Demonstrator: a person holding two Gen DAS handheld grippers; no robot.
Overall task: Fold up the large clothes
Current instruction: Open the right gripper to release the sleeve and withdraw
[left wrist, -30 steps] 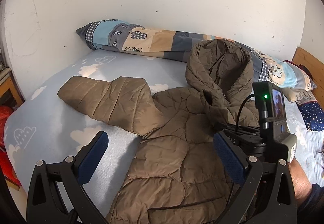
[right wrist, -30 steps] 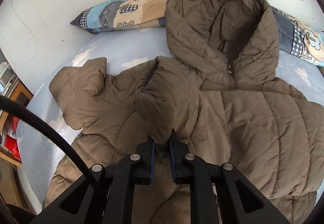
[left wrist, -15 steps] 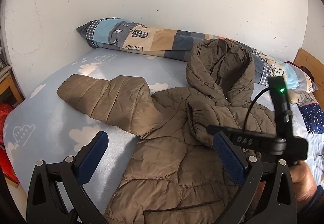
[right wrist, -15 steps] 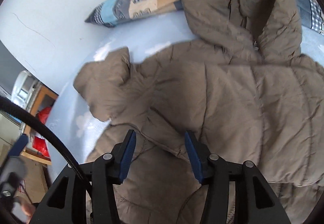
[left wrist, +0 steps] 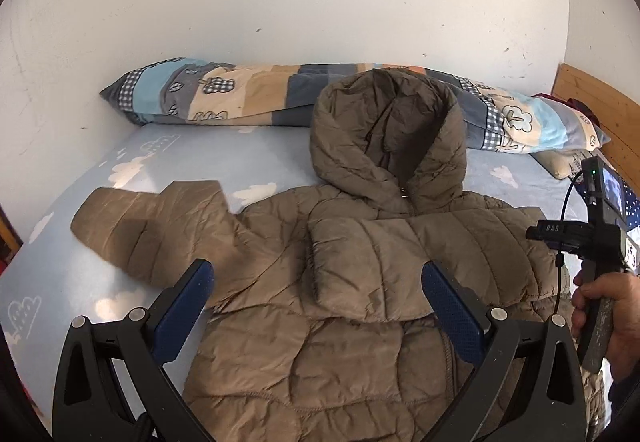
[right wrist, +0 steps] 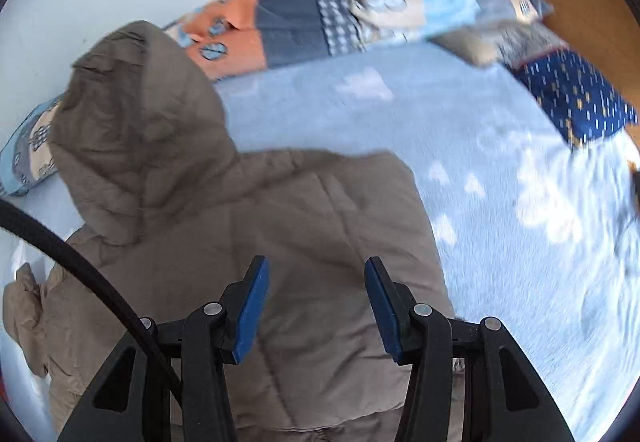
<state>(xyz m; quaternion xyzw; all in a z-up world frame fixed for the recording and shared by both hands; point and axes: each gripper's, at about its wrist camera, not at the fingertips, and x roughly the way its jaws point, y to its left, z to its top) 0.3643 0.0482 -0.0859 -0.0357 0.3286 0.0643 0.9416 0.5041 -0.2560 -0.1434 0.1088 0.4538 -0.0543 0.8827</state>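
Both grippers [left wrist: 316, 298] [right wrist: 316, 306] spread — above jacket [left wrist: 360, 282].

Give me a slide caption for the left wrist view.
Open left gripper above a brown hooded jacket, one sleeve folded across its chest.

The left black two-finger gripper with blue padded fingers [left wrist: 318, 306] is held wide apart, its fingers [left wrist: 184, 306] spread far from each other with nothing between them, pointing forward and slightly down. The right black two-finger gripper with blue padded fingers [right wrist: 316, 308] also has its fingers [right wrist: 252, 308] parted, a narrower gap than the left, and grips nothing; its view is motion-blurred. In the left wrist view the person's bare right hand [left wrist: 604, 316] shows at the right edge, wrapped around the dark upright handle of the right gripper, knuckles facing the camera.
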